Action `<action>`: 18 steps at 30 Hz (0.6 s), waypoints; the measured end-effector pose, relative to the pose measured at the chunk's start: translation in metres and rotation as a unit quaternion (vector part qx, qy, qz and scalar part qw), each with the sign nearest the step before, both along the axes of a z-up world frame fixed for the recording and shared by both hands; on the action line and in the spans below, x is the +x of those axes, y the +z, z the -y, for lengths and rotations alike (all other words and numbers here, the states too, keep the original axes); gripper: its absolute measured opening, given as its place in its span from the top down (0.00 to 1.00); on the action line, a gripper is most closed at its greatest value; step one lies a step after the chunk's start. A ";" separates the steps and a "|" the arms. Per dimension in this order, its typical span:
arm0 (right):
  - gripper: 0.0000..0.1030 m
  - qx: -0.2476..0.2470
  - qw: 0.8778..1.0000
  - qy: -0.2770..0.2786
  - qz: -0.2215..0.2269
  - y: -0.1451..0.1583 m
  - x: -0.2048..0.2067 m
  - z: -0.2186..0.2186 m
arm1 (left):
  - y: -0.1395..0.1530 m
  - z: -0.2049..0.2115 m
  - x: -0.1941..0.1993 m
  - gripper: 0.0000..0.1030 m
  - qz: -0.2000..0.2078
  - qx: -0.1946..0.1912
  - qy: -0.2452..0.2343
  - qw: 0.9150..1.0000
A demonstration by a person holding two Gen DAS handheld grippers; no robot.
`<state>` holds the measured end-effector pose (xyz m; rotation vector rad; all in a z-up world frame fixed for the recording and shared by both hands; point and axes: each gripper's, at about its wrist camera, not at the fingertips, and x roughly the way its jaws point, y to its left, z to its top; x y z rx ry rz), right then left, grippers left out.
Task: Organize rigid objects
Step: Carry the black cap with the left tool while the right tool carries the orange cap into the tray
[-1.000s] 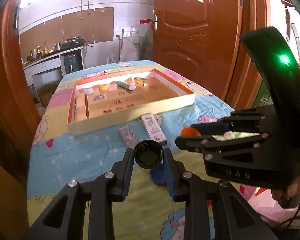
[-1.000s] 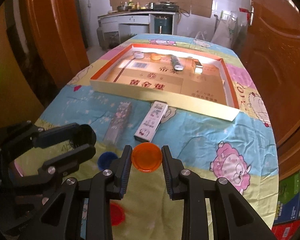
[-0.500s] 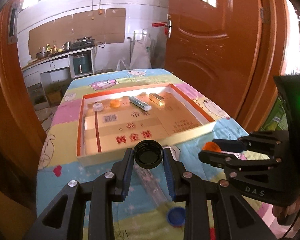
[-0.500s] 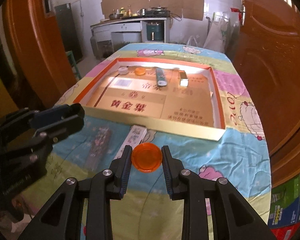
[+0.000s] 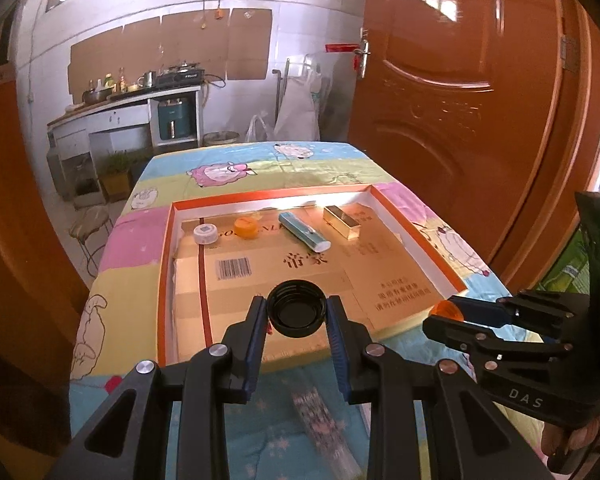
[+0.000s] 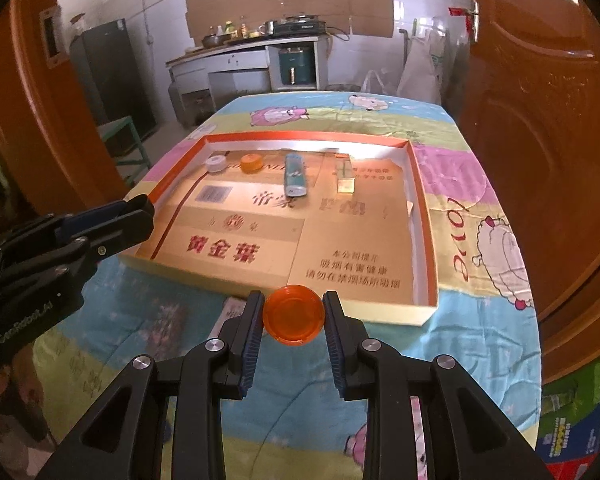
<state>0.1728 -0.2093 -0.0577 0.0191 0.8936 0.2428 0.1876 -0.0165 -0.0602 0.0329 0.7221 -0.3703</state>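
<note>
a cartoon-print cloth (image 6: 480, 320) covers the table. nearest, the left gripper (image 5: 296, 312) clamps a black cap (image 5: 296, 314) over the shallow box (image 5: 162, 280)'s near edge; the right gripper (image 6: 294, 314) clamps an orange cap (image 6: 294, 314) just short of that box. along the box's far wall lie a white cap (image 5: 205, 234), orange lid (image 5: 247, 226), teal tube (image 5: 304, 232) and gold case (image 5: 342, 222).

Black cap (image 5: 297, 311) between jaws, above tray (image 5: 164, 280)

left hand-held gripper (image 5: 296, 312): clamped, angled down | right hand-held gripper (image 6: 294, 314): clamped, angled down

black cap (image 5: 296, 311), orange cap (image 6: 294, 315), both gripped
</note>
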 end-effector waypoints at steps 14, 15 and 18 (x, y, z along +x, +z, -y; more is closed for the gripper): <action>0.70 0.015 1.000 -0.004 -0.003 -0.006 0.050 0.012 | -0.013 -0.002 0.054 0.71 -0.026 -0.006 0.029 0.999; 0.70 0.016 1.000 -0.004 -0.002 -0.006 0.053 0.013 | -0.014 -0.001 0.057 0.71 -0.027 -0.005 0.030 0.999; 0.70 0.017 1.000 -0.004 -0.003 -0.007 0.063 0.014 | -0.015 0.002 0.068 0.71 -0.030 -0.003 0.030 0.999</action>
